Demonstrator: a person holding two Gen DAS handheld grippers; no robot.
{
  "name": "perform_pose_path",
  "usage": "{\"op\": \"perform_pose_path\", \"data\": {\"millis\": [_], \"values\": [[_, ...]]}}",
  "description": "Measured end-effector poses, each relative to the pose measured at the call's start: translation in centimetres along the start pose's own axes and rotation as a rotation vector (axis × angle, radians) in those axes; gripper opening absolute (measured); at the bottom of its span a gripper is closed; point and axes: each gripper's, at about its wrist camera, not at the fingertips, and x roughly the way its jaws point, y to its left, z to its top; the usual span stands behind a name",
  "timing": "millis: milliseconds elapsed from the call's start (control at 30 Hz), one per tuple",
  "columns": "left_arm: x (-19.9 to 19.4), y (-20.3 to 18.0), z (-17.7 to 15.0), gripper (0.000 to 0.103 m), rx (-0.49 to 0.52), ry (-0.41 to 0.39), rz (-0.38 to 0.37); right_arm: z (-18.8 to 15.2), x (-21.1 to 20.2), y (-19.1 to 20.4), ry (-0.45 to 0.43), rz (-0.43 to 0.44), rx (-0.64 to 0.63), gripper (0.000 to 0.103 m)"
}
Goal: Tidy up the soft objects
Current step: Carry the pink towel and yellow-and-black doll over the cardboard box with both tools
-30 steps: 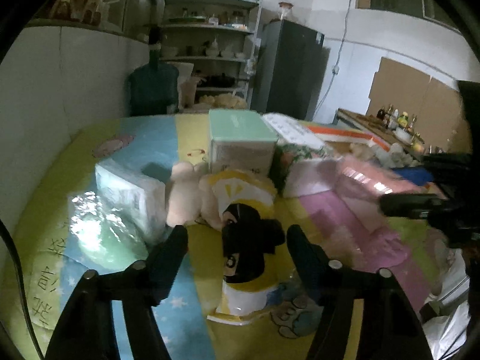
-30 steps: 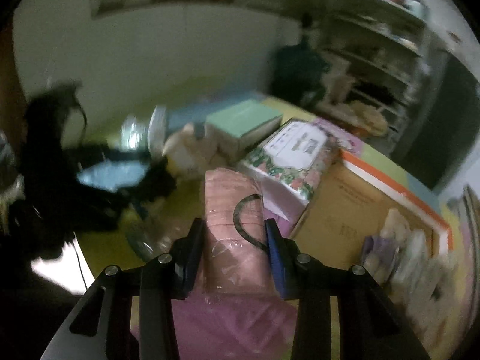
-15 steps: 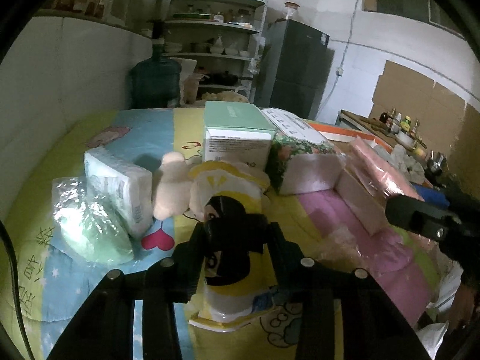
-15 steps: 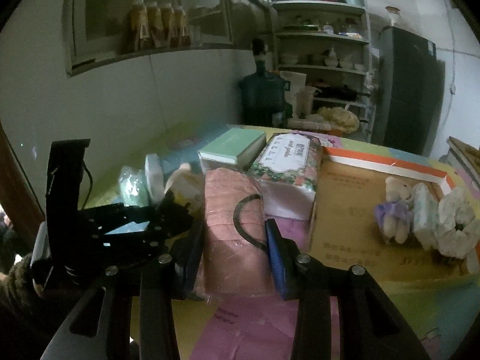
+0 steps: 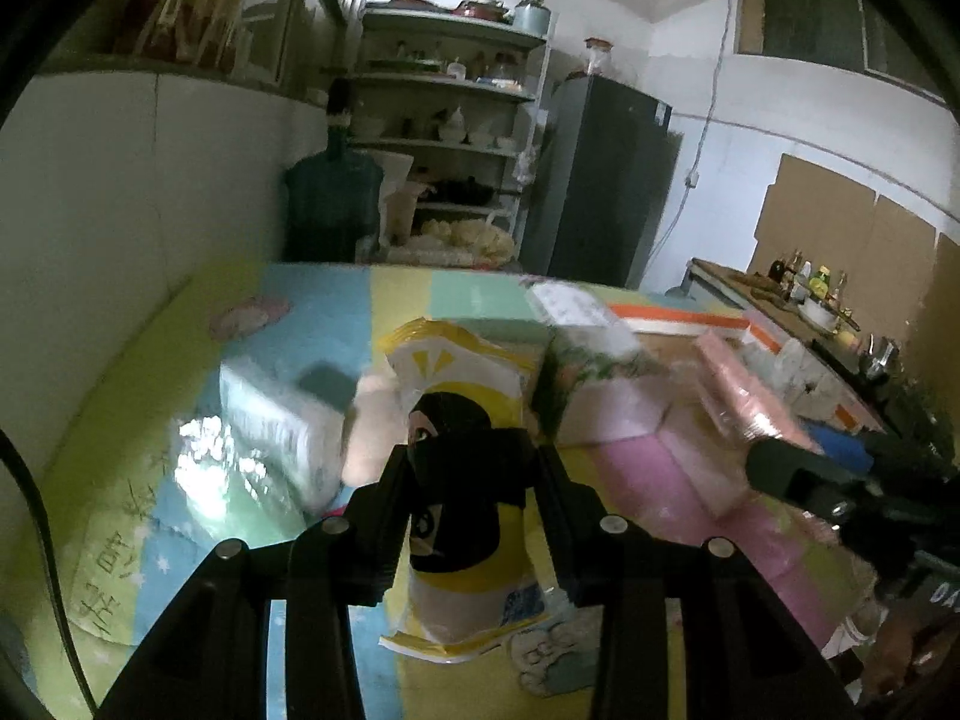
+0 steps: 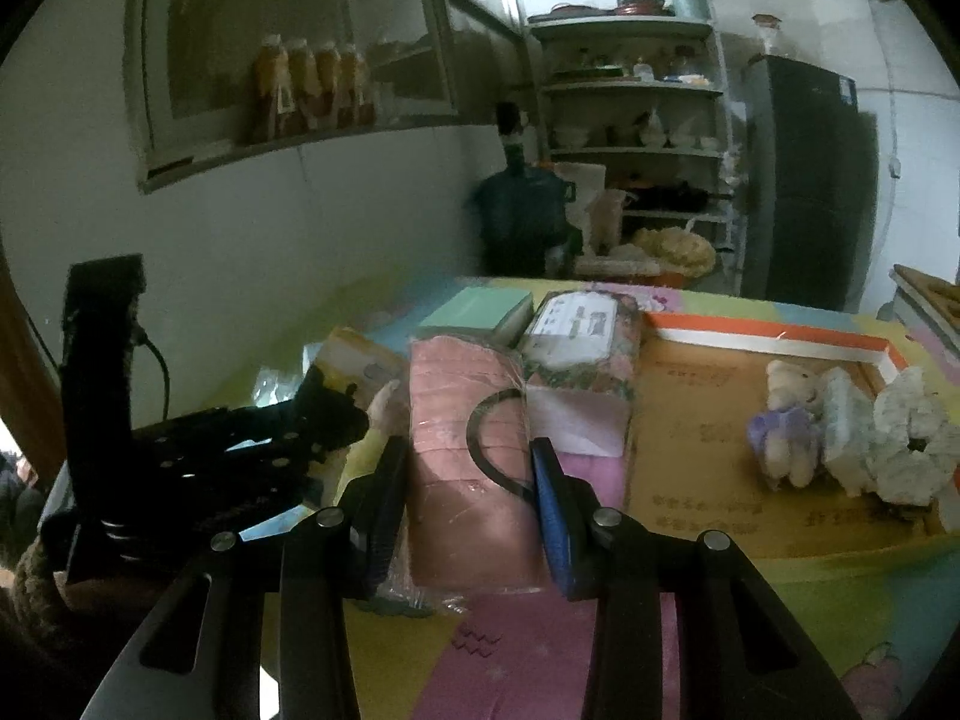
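With both jaws gripping packs, the left gripper [image 5: 474, 468] clamps the yellow cartoon pack [image 5: 465, 420], the right gripper [image 6: 471, 474] the pink pack [image 6: 465, 456]; next comes carrying them to the cardboard tray [image 6: 708, 438] beyond.

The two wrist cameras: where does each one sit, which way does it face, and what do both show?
Left wrist: sits on the left gripper, faces the shelves over the colourful mat; its fingers clamp a yellow packaged doll; the right gripper shows at right.
Right wrist: sits on the right gripper, faces the same shelves; its fingers clamp a pink wrapped pack; the left gripper shows at left.
Shared: mint-green box, floral tissue pack, dark fridge.
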Motion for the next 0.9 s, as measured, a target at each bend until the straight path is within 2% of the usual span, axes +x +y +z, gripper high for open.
{"op": "perform_pose_path", "data": {"millis": [267, 567, 900], "values": [[-1.2, -3.2, 1.8, 0.041, 0.027, -0.048, -0.032, 0.3, -2.0, -1.2, -0.058, -0.044, 0.027, 0.041], [-0.6, -7.5, 3.4, 0.04, 0.053, -0.057, -0.085, 0.5, -4.8, -4.0, -0.129, -0.135, 0.06, 0.041], [0.6, -12.1, 4.2, 0.04, 0.092, -0.064, -0.104, 0.3, -7.4, -7.5, -0.174, -0.209, 0.101, 0.041]]}}
